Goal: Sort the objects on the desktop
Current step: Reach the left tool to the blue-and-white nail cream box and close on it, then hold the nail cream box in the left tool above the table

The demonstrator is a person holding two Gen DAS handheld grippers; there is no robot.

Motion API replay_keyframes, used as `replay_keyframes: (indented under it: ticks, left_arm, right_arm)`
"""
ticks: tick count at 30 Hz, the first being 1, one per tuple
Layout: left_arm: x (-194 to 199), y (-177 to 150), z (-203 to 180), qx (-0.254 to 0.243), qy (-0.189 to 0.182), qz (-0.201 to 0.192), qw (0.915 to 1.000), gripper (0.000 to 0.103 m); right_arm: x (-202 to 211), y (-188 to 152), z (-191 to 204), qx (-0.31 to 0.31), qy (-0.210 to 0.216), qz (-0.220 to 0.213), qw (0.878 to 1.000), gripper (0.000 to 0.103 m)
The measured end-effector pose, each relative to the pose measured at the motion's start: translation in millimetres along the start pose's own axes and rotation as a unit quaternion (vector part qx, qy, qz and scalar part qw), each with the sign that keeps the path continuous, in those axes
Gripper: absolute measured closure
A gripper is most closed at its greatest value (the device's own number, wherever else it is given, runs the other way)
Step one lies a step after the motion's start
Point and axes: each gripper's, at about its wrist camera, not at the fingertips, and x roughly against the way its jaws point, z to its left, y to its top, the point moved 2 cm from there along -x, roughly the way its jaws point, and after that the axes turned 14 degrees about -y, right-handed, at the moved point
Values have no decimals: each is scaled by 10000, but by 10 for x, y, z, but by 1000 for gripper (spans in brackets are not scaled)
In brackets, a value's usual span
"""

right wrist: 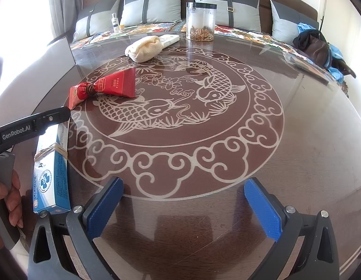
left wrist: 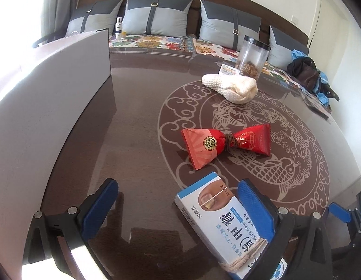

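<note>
My left gripper [left wrist: 178, 206] is open. A blue-and-white toenail cream box [left wrist: 217, 219], tied with twine, lies on the table between its fingers, against the right pad [left wrist: 255, 210]. The box also shows in the right wrist view [right wrist: 52, 170], at the left under the left gripper's arm. A red packet [left wrist: 227, 143] tied in the middle lies beyond the box, also visible in the right wrist view [right wrist: 105, 87]. A cream knitted cloth [left wrist: 231, 86] lies further back. My right gripper [right wrist: 184, 206] is open and empty over the glass tabletop.
A grey box [left wrist: 52, 98] stands at the table's left. A clear jar [right wrist: 200, 22] with a black lid and a white remote [right wrist: 170, 39] stand at the far edge. A sofa with grey cushions [left wrist: 154, 16], a bottle [left wrist: 119, 28] and a dark bag [right wrist: 318, 46] lie beyond.
</note>
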Motion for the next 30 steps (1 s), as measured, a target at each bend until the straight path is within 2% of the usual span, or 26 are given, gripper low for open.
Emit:
replay_keyframes:
  ticks: [3,8,12,15,30]
  left_arm:
    - [19,-51,-70,-84,13,39,10000,0]
    - [-49,-106,-343,-519,68,195,9984,0]
    - [-181,-111,-441,-678,352,483,9959,0]
    - [-239,-135,-390,-590,386,696,9951,0]
    - [-234,-150,-347,-533,376,711,9953,0]
  right_arm:
    - [0,0,2,-1,0,0,10000,0]
    - [0,0,5,0,0,0,10000,0]
    - [0,0,9,-1,-1,-1,10000,0]
    - [-2,1,0,0,0,-1,10000,0]
    - [-2,2,-6,0,0,-1,10000,0]
